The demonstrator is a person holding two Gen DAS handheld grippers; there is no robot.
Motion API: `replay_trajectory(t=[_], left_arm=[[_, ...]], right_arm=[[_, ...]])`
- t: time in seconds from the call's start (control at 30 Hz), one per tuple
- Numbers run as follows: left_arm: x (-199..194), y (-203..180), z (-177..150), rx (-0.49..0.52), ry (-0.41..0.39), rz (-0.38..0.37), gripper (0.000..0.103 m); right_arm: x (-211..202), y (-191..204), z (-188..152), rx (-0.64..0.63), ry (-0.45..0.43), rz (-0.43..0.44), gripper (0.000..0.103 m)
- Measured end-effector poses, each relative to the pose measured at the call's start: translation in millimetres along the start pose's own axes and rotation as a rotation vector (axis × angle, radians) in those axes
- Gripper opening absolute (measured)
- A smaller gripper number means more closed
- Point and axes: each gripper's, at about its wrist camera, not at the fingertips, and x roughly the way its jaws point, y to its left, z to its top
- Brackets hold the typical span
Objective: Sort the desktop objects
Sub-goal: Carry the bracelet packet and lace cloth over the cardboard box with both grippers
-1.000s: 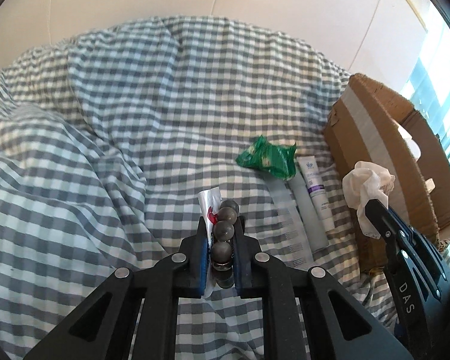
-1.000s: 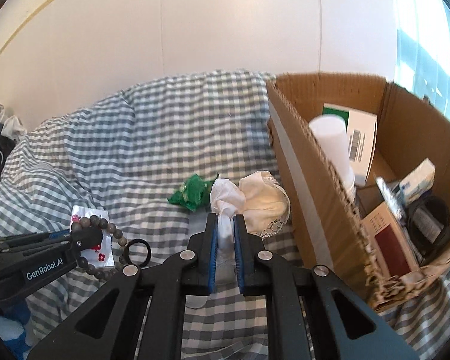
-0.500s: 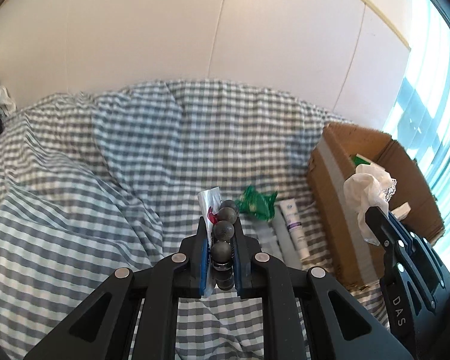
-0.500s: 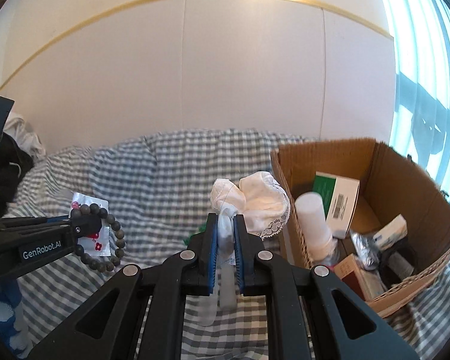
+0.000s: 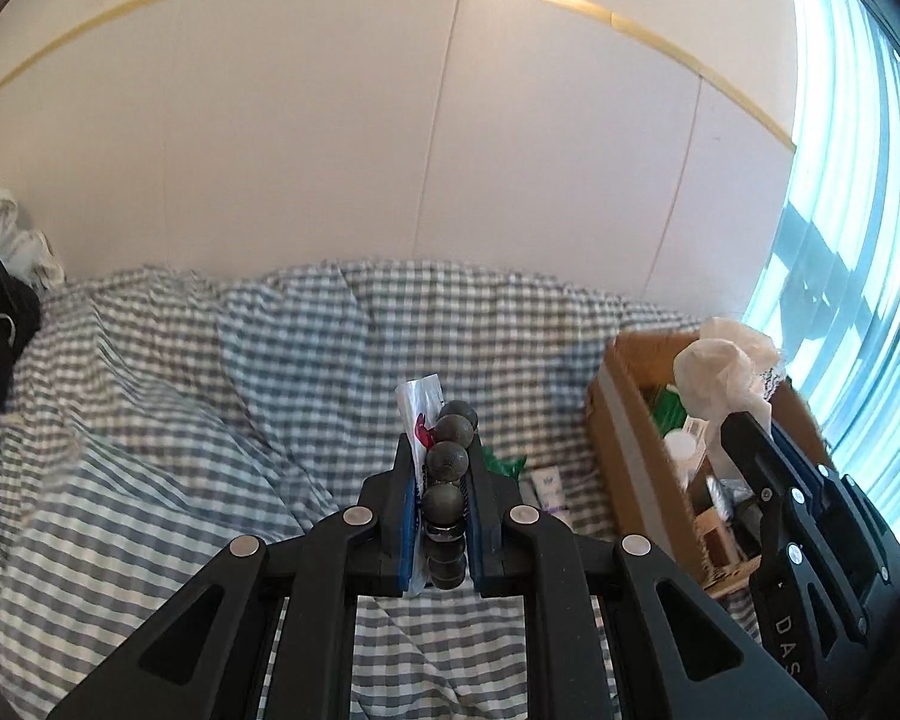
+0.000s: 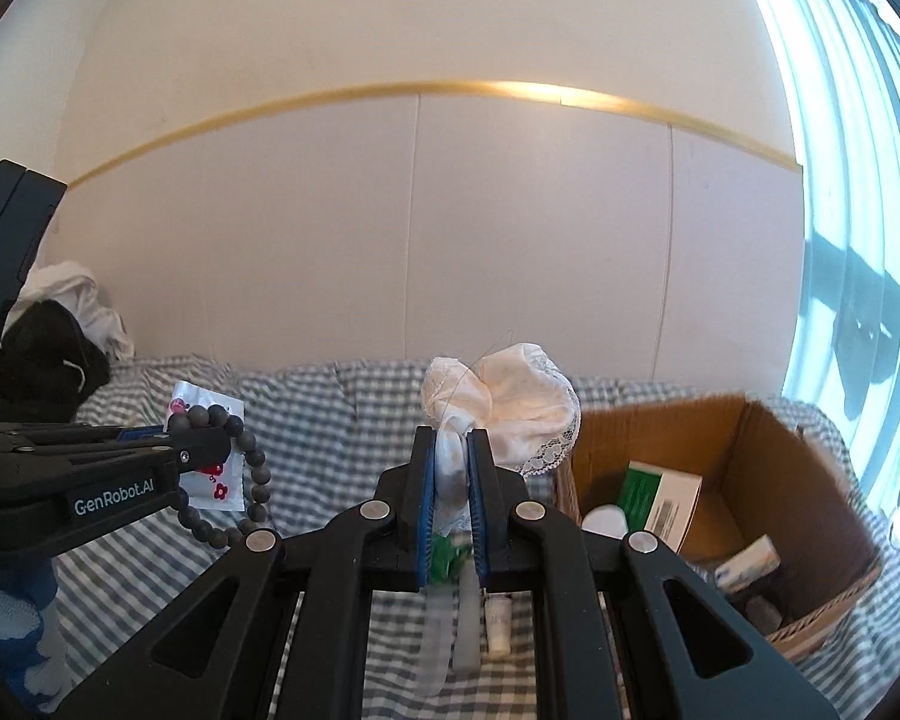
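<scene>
My left gripper is shut on a dark bead bracelet together with a small clear packet with red print, held above the checked bedspread. It shows at the left of the right wrist view, bracelet hanging from it. My right gripper is shut on a bunched white lace cloth, raised left of the cardboard box. In the left wrist view the cloth hangs over the box.
The box holds a green-white carton, a white cup and small packs. On the bedspread lie a green wrapper, a white tube and clear tubes. Dark and white clothes lie at the far left.
Both grippers have risen and tilted up with their loads; more wall shows, and bed and box sit lower in view. The cloth now hangs above the box's near edge.
</scene>
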Motion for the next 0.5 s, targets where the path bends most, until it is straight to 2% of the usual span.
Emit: replay_trajectory(t=[0.17, 0.27, 0.5], left_arm=[[-14, -3, 14, -0.018, -0.028, 0.008, 0.013], [-23, -11, 22, -0.019, -0.057, 0.011, 0.013], [-34, -40, 37, 0.024, -0.089, -0.012, 0.013]], right_arm=[[-13, -7, 20, 0.074, -0.036, 0.047, 0.010], [-19, -9, 30, 0.076, -0.056, 0.054, 0.010], [-31, -36, 46, 0.100, -0.094, 0.023, 0.010]])
